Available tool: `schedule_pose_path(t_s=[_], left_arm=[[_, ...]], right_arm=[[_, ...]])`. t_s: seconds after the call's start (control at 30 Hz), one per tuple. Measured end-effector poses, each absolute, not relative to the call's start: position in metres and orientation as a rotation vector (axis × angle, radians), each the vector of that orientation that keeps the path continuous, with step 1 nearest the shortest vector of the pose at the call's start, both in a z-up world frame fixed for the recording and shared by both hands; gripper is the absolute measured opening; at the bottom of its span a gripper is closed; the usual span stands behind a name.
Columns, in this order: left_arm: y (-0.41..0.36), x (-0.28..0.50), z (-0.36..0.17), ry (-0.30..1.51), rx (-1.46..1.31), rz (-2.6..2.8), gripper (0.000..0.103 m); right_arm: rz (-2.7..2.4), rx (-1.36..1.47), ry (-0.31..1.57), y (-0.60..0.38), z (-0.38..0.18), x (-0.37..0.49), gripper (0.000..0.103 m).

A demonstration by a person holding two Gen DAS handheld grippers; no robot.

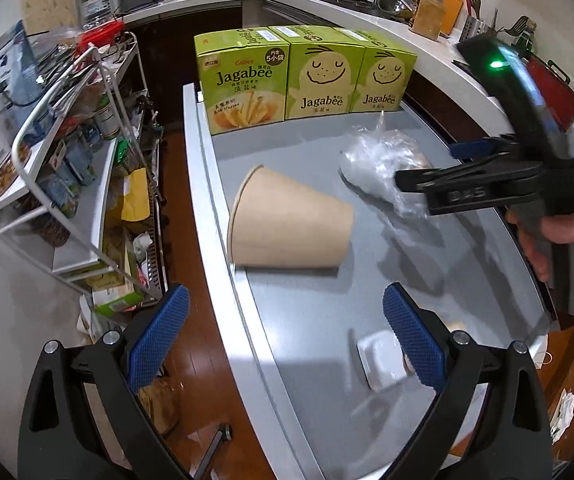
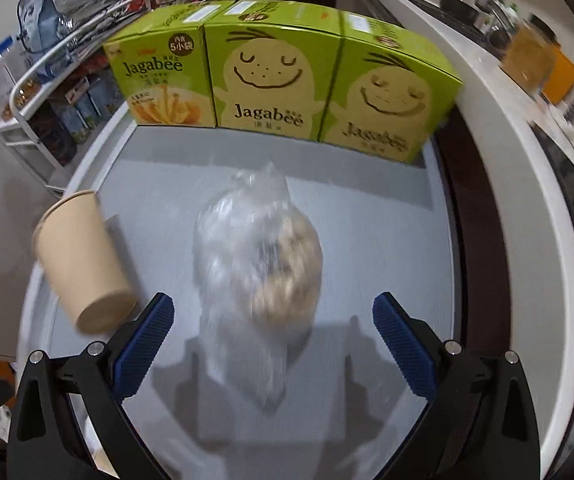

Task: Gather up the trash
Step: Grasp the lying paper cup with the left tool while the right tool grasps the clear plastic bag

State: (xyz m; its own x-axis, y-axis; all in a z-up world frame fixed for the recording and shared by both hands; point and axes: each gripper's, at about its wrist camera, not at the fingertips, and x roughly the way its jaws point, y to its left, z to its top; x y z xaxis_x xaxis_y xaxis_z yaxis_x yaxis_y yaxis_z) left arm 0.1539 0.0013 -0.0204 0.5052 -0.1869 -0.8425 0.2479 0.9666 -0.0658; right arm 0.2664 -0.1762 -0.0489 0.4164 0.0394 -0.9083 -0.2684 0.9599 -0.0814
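Clear plastic bag (image 2: 255, 264) lies mid-desk (image 2: 387, 216) between my right hand-held gripper's (image 2: 273, 344) spread fingers; next I close on it. My left hand-held gripper (image 1: 285, 340), also spread, faces the tipped paper cup (image 1: 287, 220).

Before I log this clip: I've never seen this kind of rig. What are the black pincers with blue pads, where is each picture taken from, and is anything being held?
No robot here: a person holds a two-finger clamp in each hand, each with a fisheye camera looking along its fingers. The left wrist view shows the left gripper open over a grey table, with the other clamp reaching in from the right. The right wrist view shows the right gripper open, its fingers on either side of a clear plastic bag; nothing is gripped. A tan paper cup lies tipped over, a small white tray sits nearer, and three Jagabee boxes stand at the back.
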Motion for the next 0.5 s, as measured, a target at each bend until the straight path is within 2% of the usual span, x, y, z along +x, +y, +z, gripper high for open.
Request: schedule_pose_path(t_s=[0.1, 0.17, 0.5], left_arm=[[-0.003, 0.167, -0.024, 1.017, 0.085, -0.287, 0.098], [-0.005, 0.176, -0.027, 1.023, 0.094, -0.307, 0.098], [-0.022, 0.222, -0.061, 1.119, 0.137, -0.383, 0.098]], right_arm=[[0.208, -0.251, 1.154, -0.169, -0.061, 0.283, 0.096], [0.234, -0.245, 1.179, -0.166, -0.066, 0.288, 0.091], [0.261, -0.26, 1.219, -0.162, -0.081, 0.297, 0.092]])
